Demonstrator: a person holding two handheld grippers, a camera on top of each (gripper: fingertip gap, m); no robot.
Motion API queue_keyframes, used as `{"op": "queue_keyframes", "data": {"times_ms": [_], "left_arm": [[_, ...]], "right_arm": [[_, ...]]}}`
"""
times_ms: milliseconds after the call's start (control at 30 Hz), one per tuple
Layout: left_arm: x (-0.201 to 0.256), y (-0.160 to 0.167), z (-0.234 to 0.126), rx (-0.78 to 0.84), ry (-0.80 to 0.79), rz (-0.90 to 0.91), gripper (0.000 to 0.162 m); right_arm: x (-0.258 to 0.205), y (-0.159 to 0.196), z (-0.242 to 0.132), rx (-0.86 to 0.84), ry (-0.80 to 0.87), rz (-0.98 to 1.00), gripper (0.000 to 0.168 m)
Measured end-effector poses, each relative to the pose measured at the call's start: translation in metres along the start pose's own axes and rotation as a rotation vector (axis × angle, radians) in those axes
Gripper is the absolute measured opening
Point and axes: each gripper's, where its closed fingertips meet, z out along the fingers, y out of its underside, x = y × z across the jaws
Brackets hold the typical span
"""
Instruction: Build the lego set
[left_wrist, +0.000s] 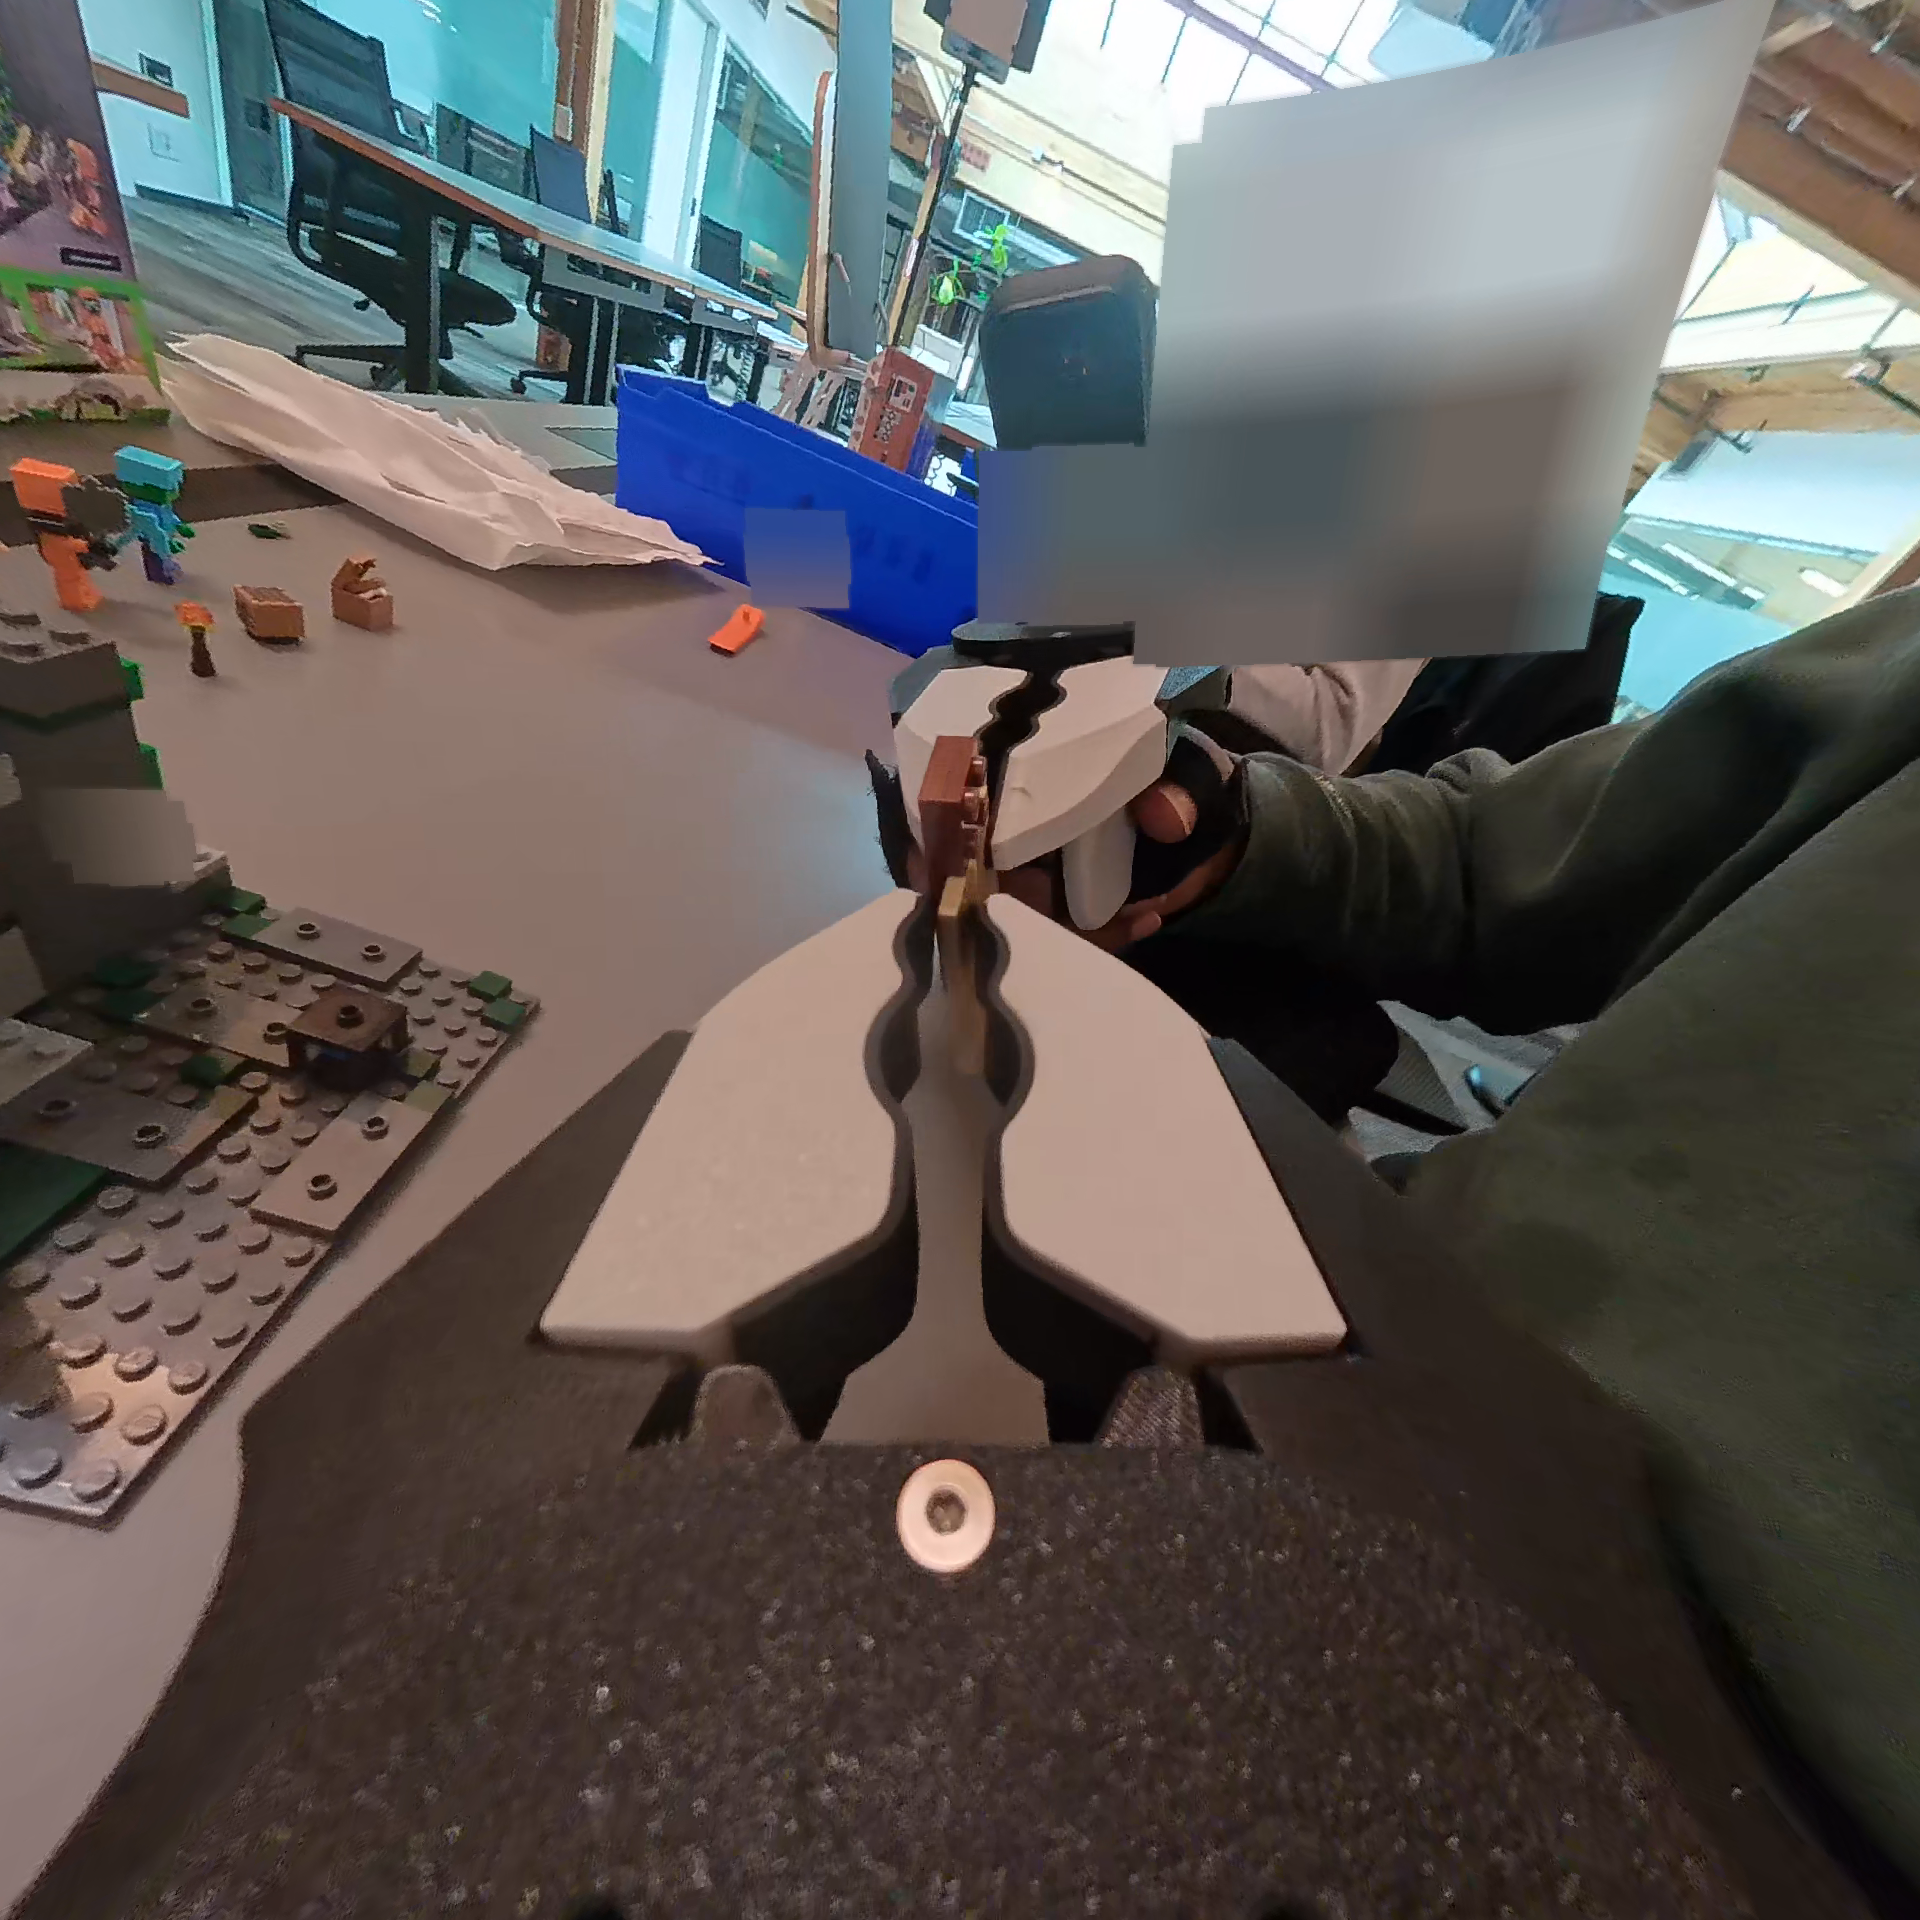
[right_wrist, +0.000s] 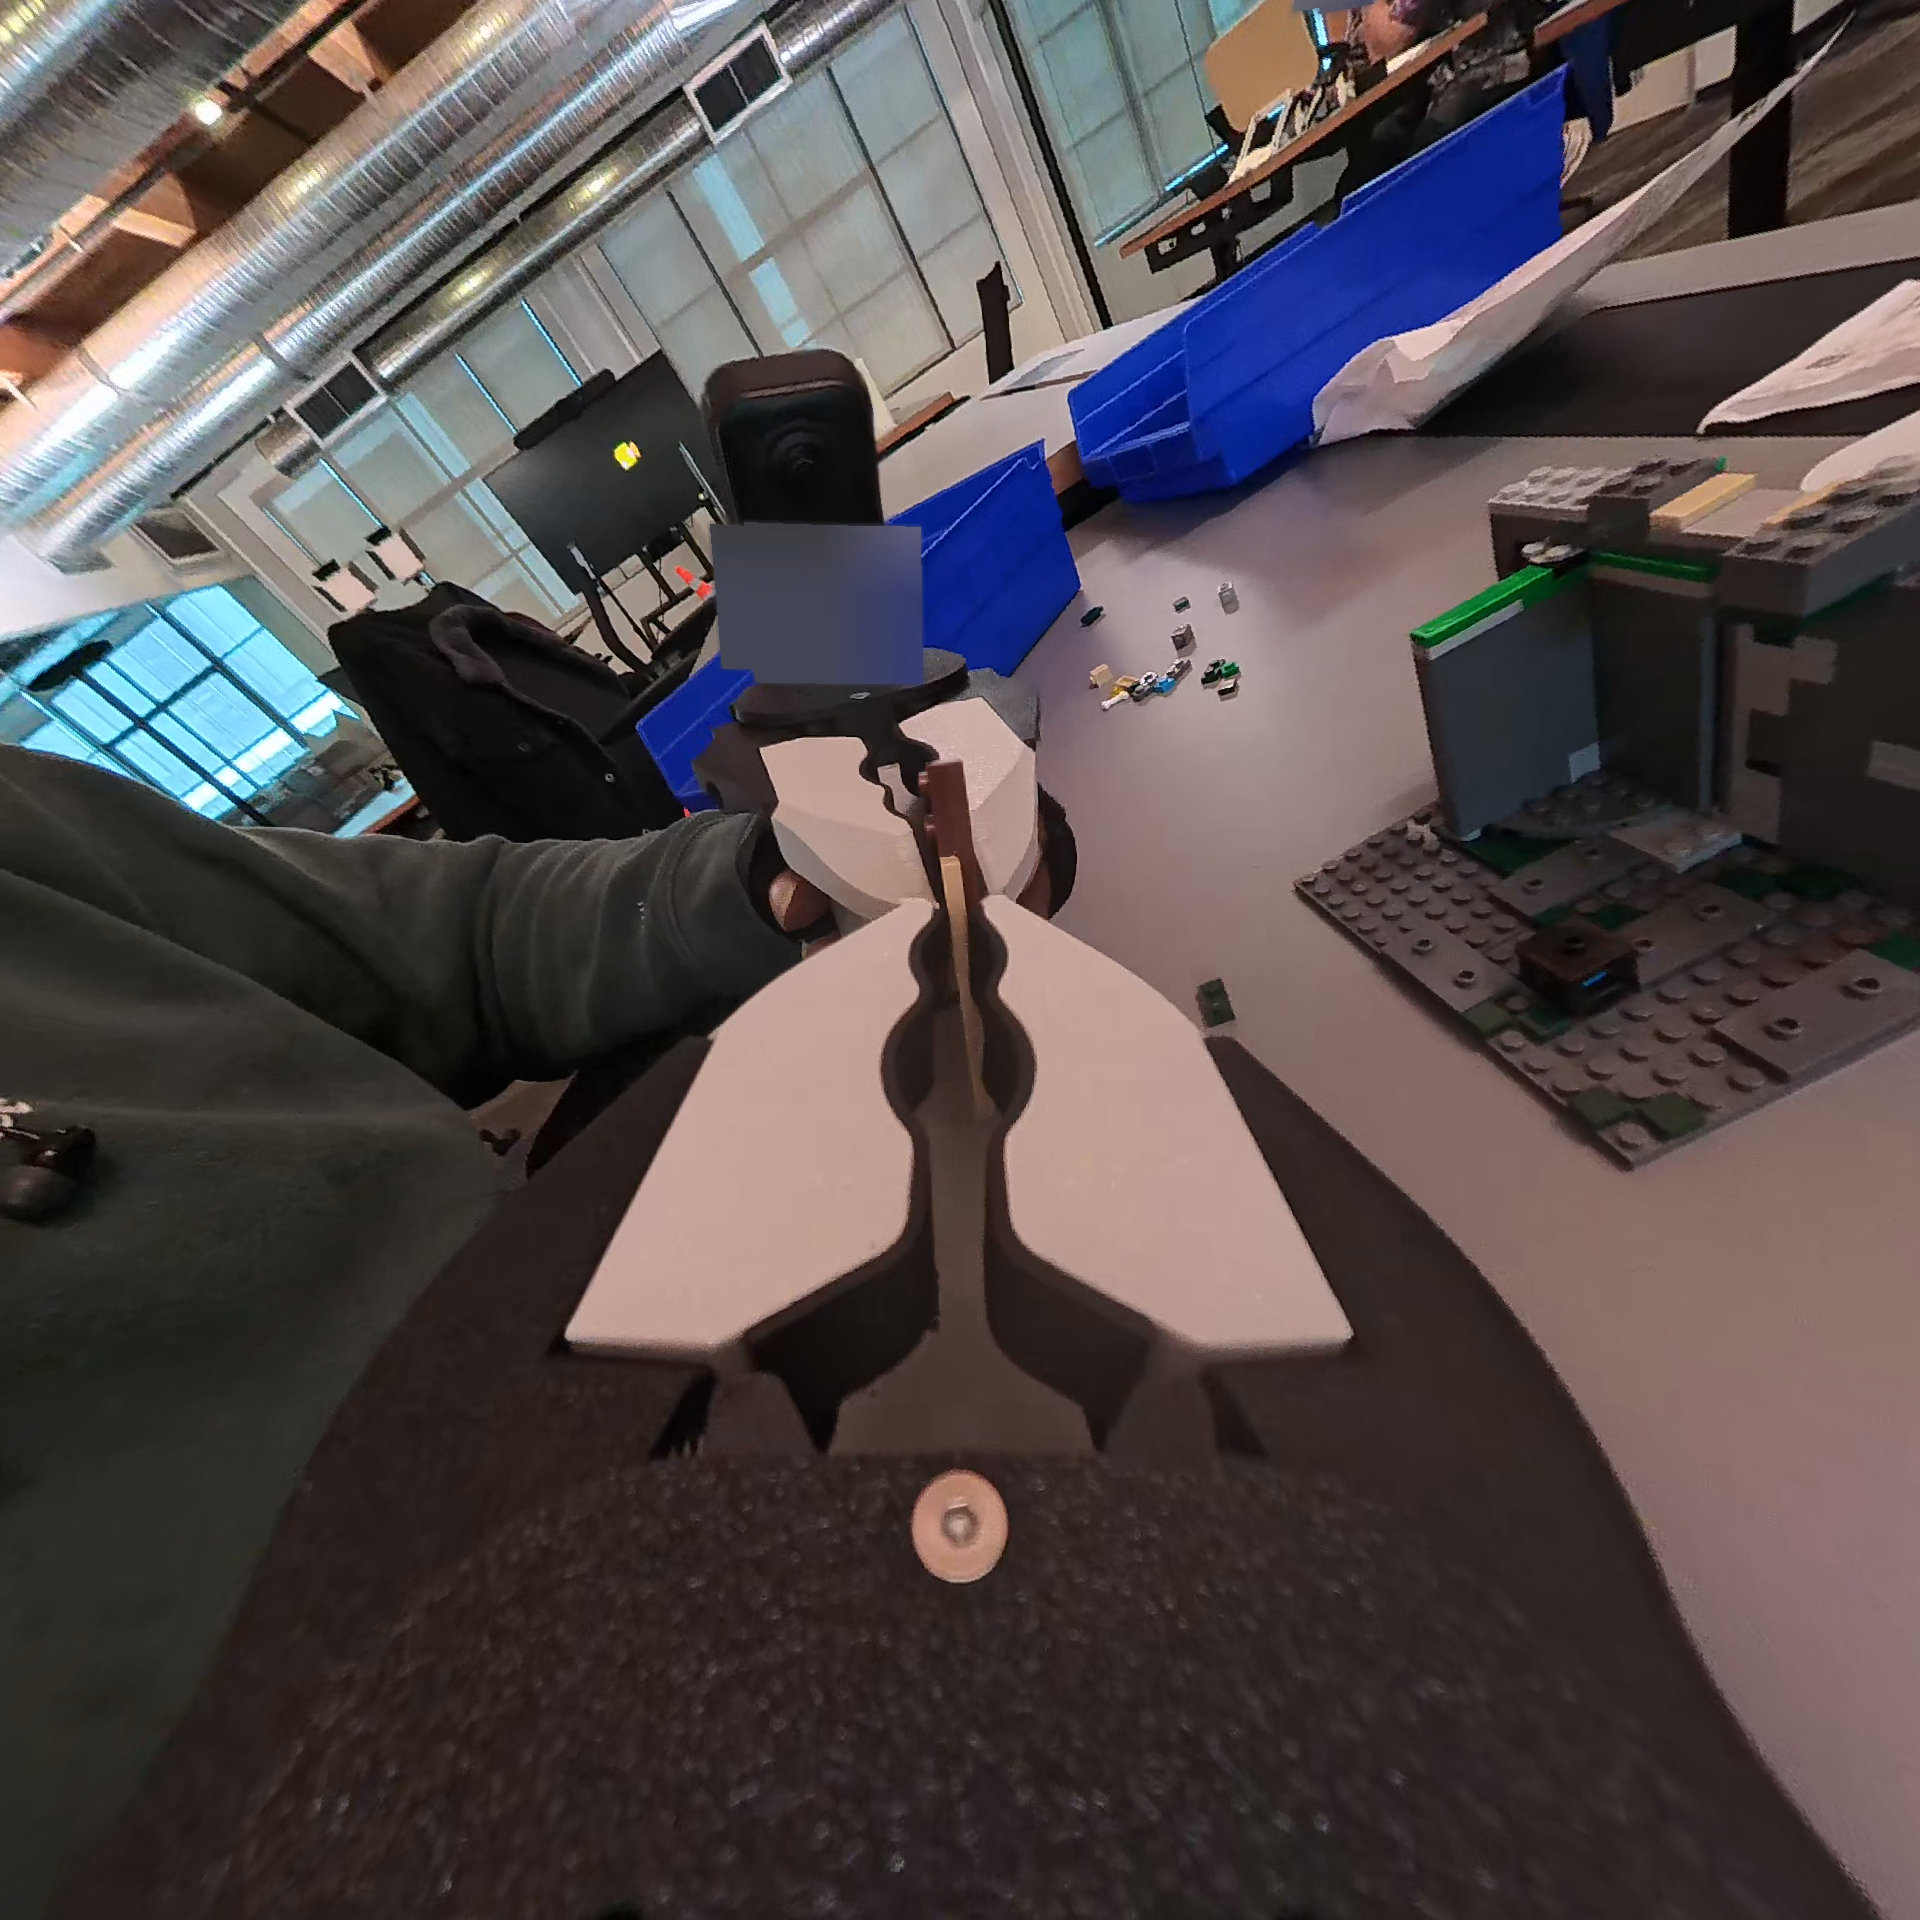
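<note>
My two grippers meet tip to tip above the table. In the left wrist view my left gripper (left_wrist: 956, 914) is shut on a thin tan piece (left_wrist: 958, 904), and a brown studded plate (left_wrist: 945, 821) stands at its far end against my right gripper (left_wrist: 1003, 769). In the right wrist view my right gripper (right_wrist: 961, 914) is likewise shut on the tan piece (right_wrist: 961, 966), with the brown plate (right_wrist: 948, 810) against my left gripper (right_wrist: 899, 790). Which gripper holds which part is unclear. The grey baseplate (left_wrist: 156, 1278) (right_wrist: 1662, 1039) carries a grey stone structure (right_wrist: 1662, 665).
Two minifigures (left_wrist: 104, 520), small brown pieces (left_wrist: 312, 608) and an orange piece (left_wrist: 738, 629) lie on the table. A white paper bag (left_wrist: 416, 468) and blue bins (right_wrist: 1320, 343) stand behind. Loose small pieces (right_wrist: 1164, 665) lie near the bins. A green sleeve (left_wrist: 1558, 935) is close. The tips of both grippers are at nearly the same place.
</note>
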Motion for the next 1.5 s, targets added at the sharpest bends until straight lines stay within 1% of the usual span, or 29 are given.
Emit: {"op": "queue_keyframes", "data": {"times_ms": [167, 300, 467, 667, 767, 1033, 1100, 1267, 1500], "left_arm": [[0.001, 0.004, 0.0, -0.022, -0.013, 0.065, 0.006], [0.002, 0.005, 0.001, -0.02, -0.014, 0.083, 0.006], [0.002, 0.003, -0.001, -0.001, -0.007, 0.102, 0.006], [0.006, 0.001, -0.002, 0.021, 0.015, 0.117, 0.006], [0.006, 0.002, -0.003, 0.022, 0.017, 0.12, 0.006], [0.002, 0.004, -0.004, 0.012, -0.011, 0.123, 0.007], [0.002, 0.005, -0.004, 0.009, -0.015, 0.129, 0.01], [-0.002, 0.002, -0.006, 0.02, -0.041, 0.14, 0.014], [-0.012, 0.0, -0.011, 0.025, -0.107, 0.147, 0.017]], "right_arm": [[-0.001, 0.005, -0.001, -0.014, -0.013, -0.051, 0.004], [-0.003, 0.006, -0.002, -0.019, -0.02, -0.093, 0.009], [-0.001, 0.009, -0.004, -0.032, -0.004, -0.132, 0.011], [-0.001, 0.018, 0.001, -0.083, 0.039, -0.223, 0.008], [-0.001, 0.018, 0.001, -0.083, 0.057, -0.259, 0.006], [0.002, 0.017, 0.001, -0.071, 0.084, -0.249, 0.005], [0.003, 0.014, 0.0, -0.056, 0.09, -0.25, 0.005], [0.009, 0.013, -0.005, -0.06, 0.141, -0.291, 0.005], [0.02, 0.022, -0.005, -0.151, 0.242, -0.437, 0.005]]}}
